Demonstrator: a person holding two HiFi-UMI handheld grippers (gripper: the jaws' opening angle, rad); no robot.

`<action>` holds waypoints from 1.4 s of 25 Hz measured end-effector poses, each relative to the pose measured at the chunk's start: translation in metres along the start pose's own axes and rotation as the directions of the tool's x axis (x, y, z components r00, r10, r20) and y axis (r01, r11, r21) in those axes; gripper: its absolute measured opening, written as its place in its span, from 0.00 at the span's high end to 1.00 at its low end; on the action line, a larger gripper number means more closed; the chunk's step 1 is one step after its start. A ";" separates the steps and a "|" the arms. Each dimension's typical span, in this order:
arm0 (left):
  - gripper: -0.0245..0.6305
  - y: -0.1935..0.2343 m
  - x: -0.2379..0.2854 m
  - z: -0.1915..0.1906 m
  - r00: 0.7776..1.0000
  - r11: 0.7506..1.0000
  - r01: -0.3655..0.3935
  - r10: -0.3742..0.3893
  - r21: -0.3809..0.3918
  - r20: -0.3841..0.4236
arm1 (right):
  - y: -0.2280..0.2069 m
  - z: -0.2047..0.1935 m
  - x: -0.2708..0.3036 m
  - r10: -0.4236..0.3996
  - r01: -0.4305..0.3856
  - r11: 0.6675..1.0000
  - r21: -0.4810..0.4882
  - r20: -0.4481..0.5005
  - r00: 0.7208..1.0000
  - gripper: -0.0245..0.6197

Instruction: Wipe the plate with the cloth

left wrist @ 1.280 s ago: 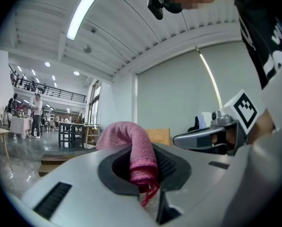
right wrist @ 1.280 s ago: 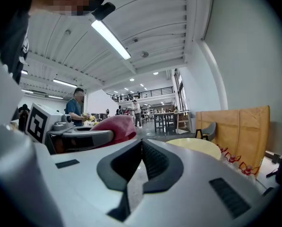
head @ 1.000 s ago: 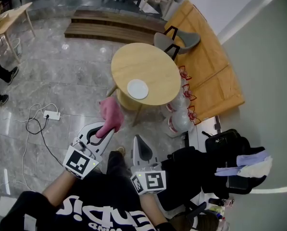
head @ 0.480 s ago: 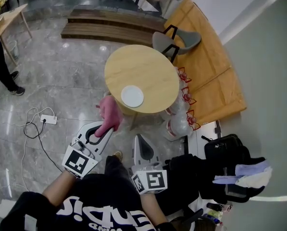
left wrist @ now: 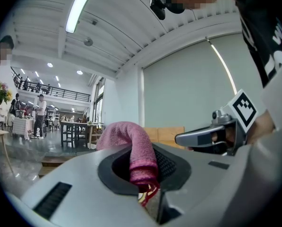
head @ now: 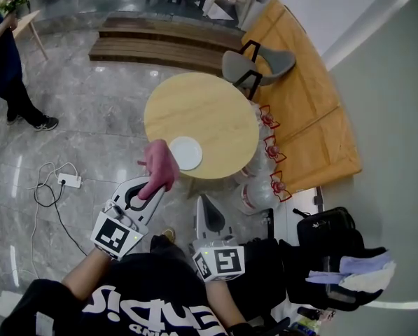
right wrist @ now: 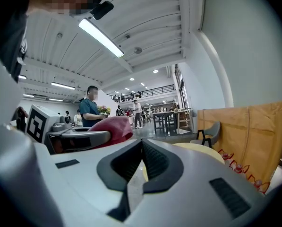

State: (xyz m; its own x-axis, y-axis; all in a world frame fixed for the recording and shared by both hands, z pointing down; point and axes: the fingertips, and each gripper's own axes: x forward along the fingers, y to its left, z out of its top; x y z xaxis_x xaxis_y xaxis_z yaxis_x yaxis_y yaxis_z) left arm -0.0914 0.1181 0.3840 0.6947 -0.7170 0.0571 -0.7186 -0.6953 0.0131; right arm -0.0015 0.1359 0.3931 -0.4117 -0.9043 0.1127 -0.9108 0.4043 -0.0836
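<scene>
The left tongs (head: 155, 185) grasp a pink cloth (head: 160, 164), pinched between the jaws with its free end bunched ahead of them. The right tongs (head: 202, 203) are clenched and empty, short of the desk. The white plate (head: 187, 153) lies at the near edge of the round wooden desk (head: 209, 107), just right of the cloth, whose tip overlaps the plate's left rim in the head view. The left tongs are the nearer; the coming move probably carries the cloth rightward onto the plate.
</scene>
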 end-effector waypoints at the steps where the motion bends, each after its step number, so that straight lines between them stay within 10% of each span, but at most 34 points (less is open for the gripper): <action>1: 0.88 0.000 0.007 0.001 1.000 1.000 -0.003 0.003 0.000 0.000 | -0.006 0.000 0.003 0.003 -0.003 1.000 0.000 -0.002 1.000 0.93; 20: 0.88 0.038 0.083 -0.008 0.993 0.994 -0.107 0.106 -0.018 -0.048 | -0.075 -0.004 0.065 0.092 -0.091 0.996 0.027 -0.044 0.995 0.93; 35: 0.88 0.113 0.170 -0.016 0.998 1.000 -0.013 0.012 -0.013 -0.067 | -0.127 -0.007 0.158 0.007 -0.001 0.997 0.075 -0.076 0.997 0.93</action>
State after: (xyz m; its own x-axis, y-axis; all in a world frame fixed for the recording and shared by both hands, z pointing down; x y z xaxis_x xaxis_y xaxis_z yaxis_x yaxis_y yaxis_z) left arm -0.0550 -0.0811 0.4111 0.6824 -0.7203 0.1241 -0.7279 -0.6852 0.0257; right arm 0.0486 -0.0568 0.4286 -0.4188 -0.8887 0.1867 -0.9056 0.3935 -0.1582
